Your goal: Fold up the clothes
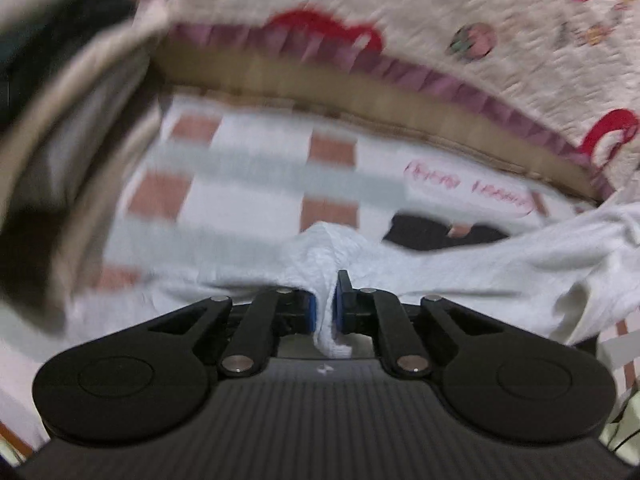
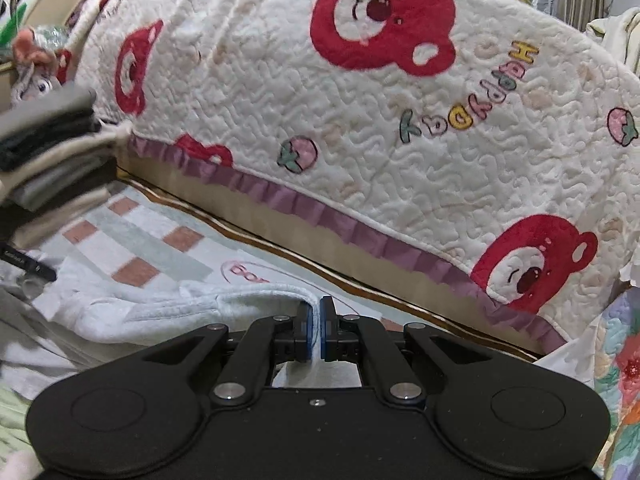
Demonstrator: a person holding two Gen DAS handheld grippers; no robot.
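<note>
White garment (image 1: 480, 264) lies unfolded and rumpled on the checked mat (image 1: 256, 168), in front of the quilted bear-print cover (image 2: 360, 120) with its purple frill. Both grippers hold it. Left gripper (image 1: 325, 304): jaws clamped on a bunched fold of white cloth, which sticks out above and below the blue pads. Right gripper (image 2: 316, 332): jaws together on a thin corded edge or hem of the same white cloth.

Progress, as judged: early stage. Two grips are taken, no fold is laid yet, and the cloth between the grips is slack and creased. Remaining: spread it flat, make the folds, set it aside. A stack of folded clothes (image 2: 52, 152) at the left suggests other items are already done.

View differences: the left wrist view is heavily motion-blurred; it alone shows a dark patch (image 1: 440, 234) beyond the raised white cloth, which I cannot identify. The right wrist view is sharp; it alone shows the stack clearly, the lettering and bears on the cover, and a soft toy (image 2: 32, 68) at the far left.
</note>
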